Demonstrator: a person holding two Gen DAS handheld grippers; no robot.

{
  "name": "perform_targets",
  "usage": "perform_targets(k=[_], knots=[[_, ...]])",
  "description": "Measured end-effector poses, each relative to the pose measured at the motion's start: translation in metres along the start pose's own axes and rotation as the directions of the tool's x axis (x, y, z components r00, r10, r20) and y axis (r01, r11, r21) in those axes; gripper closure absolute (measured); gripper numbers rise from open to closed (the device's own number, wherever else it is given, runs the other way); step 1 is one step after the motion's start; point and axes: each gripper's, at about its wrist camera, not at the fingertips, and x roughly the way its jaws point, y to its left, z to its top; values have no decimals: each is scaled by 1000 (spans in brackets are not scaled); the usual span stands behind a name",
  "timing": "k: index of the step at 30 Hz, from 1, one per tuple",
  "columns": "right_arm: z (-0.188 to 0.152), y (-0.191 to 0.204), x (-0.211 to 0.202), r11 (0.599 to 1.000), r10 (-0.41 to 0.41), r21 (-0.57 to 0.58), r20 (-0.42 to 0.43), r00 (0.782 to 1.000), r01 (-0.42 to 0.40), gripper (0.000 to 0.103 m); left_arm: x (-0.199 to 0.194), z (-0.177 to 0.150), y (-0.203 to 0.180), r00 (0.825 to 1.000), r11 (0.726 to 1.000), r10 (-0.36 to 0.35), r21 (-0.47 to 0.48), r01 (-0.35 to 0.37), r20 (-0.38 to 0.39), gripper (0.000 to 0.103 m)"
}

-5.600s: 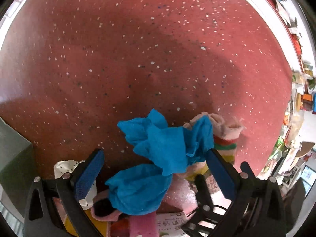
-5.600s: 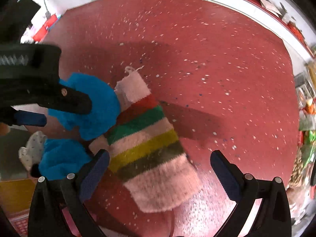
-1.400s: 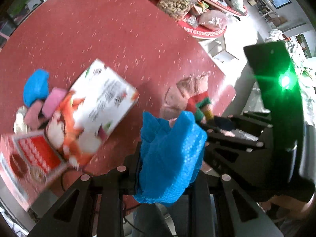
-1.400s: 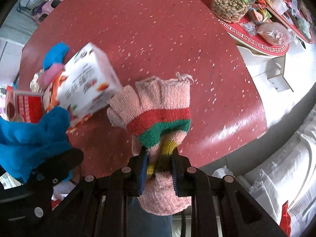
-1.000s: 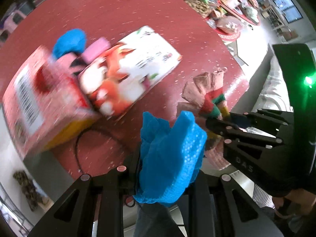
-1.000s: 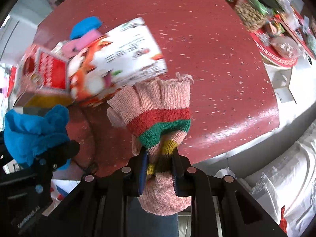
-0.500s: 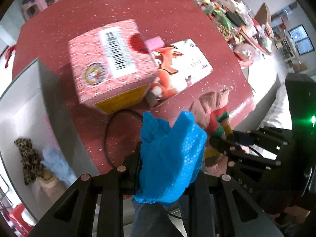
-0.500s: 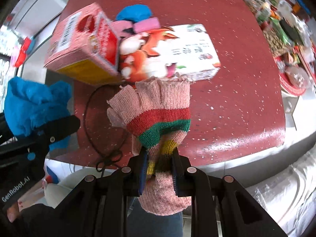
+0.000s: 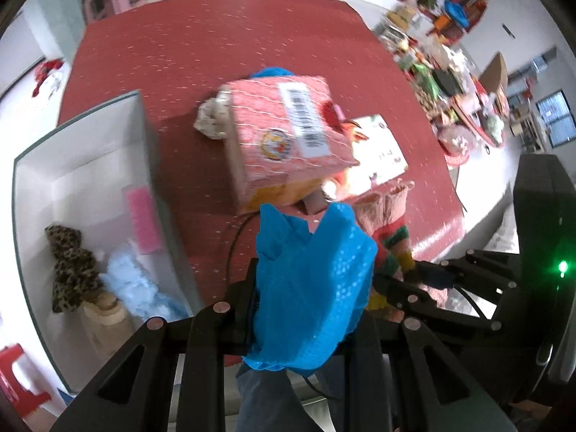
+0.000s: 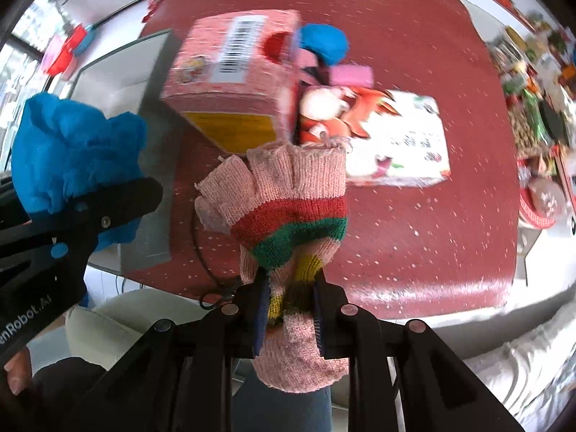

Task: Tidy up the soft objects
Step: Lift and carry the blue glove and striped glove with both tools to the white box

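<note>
White-walled and open-topped, a bin [image 9: 82, 165] is sitting at the far left beside the red speckled worktop [image 9: 201, 50], holding a leopard-print plush [image 9: 70, 270], a pale blue fluffy piece [image 9: 133, 280] and a pink strip [image 9: 142, 219] against its inner wall. Moving right, a pink carton [image 9: 284, 133] with a barcode label is standing on the worktop, with a cream spotted soft item [image 9: 212, 118] just beside its left face and a blue soft piece [image 9: 273, 71] peeking over its far edge. A black cable [image 9: 234, 237] is trailing along the worktop near the carton. Further right, a white box printed with a fox cartoon [image 10: 388, 136] is lying flat; its writing is too blurred to read. A pink block [image 10: 351, 75] is resting between the carton and that box.

Nearest the left camera, the left hand-held gripper [image 9: 306, 309] is pinching a blue fuzzy glove [image 9: 313, 288] tightly, the glove bulging up between its closed fingers, above the worktop's near edge. On its casing, seen from the right camera, partial lettering "enRobot.AI" is showing. To its right, the right hand-held gripper [image 10: 289, 309] is clamping a pink knitted fingerless glove [image 10: 288, 194] with red, green and yellow stripes, cuff hanging below, held in the air ahead of the carton. A green light [image 9: 561, 265] is glowing on the right unit's body.
</note>
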Motion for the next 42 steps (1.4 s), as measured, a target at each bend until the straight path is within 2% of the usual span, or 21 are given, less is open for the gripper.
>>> perform_targets(k=[8,20,32,42], knots=[[14,34,-3,992,4,-125,10,1000,-2,81,-13,-11,30,999,995,30,-99,-25,44,78],[32,83,-6,951,19,-310,27,999,-9,81,-37,-30,80,993,962,80,-267,-52,92,78],[53,118,-15,916,32,-400,35,999,-16,81,-50,-47,118,986,914,125,-400,-72,108,78],[70,142,-19,894,43,-447,33,999,-23,81,-50,-45,132,985,892,128,-446,-65,113,78]])
